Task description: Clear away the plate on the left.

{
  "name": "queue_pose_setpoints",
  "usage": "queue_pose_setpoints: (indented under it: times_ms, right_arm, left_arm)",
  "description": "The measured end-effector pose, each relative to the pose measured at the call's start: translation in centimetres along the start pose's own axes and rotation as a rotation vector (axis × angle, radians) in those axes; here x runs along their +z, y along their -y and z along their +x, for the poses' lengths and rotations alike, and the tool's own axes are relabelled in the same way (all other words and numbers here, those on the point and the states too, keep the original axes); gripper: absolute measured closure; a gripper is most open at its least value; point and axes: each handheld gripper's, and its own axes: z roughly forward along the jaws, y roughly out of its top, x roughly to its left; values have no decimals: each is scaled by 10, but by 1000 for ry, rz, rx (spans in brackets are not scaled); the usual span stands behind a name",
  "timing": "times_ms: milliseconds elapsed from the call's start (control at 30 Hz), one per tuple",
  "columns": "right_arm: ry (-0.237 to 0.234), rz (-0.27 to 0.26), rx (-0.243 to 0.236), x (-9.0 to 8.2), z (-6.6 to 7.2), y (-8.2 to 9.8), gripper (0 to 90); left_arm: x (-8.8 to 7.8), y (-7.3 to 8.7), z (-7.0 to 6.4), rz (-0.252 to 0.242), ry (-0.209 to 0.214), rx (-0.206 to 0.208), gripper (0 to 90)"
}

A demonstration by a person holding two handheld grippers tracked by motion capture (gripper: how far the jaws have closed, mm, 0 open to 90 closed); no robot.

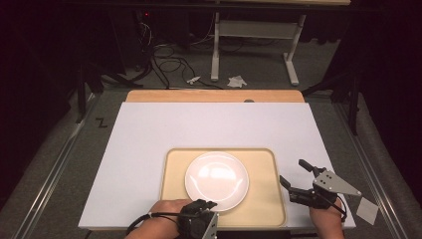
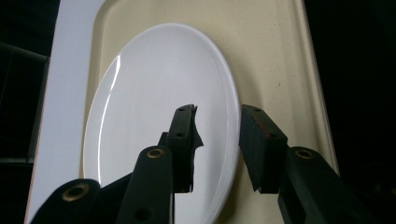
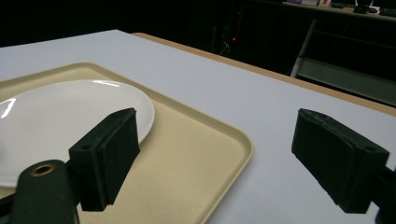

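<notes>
Your white plate lies flat in the middle of the beige tray, which sits on the white board covering the table. Your left gripper is at the plate's near rim, and in the left gripper view the rim runs between the two jaws: one pad stands over the plate's face, the other outside the edge over the tray. The pads straddle the rim without pressing on it, so the left claw is released around the edge rather than gripping. Your right gripper hovers beyond the tray's right side, over the white board; its jaws stand wide apart with nothing between them, and the right gripper view looks across the tray corner toward the plate. Treat the plate as rigid, probably ceramic or glazed, moderately heavy for a single-edge pinch, and glossy enough to slip. It will not flex, so a grip holds only by friction on a thin, sloping lip. Take it well onto the rim, with one pad above and one below, and expect the far side to sag if you lift from one edge. It looks breakable, so keep it low over the tray and avoid knocking it against the tray's raised border.
</notes>
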Motion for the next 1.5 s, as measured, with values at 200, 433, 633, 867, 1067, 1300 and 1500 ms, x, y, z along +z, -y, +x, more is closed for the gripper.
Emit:
queue_pose_setpoints:
  times_ms: [200,433,633,867,1067,1300,1500]
  right_arm:
    - [0,0,0,0,0,0,157]
    - [0,-1,0,0,0,0,157]
    - [0,0,1,0,0,0,157]
    - [3,3,2,0,0,0,157]
    - [1,3,4,0,0,0,157]
    - [1,2,14,0,0,0,157]
    - [2,-1,9,-1,0,0,157]
  left_arm:
    - [-6,5,7,-15,-22,-30,593]
    - [-14,20,21,-11,-72,-110,493]
    - [-24,49,40,-54,-111,-281,470]
    - [-41,89,64,-54,-185,-490,453]
    - [-51,120,73,-54,-244,-631,407]
    - [-69,159,85,-123,-301,-874,276]
    - [-87,183,88,-189,-365,-1012,152]
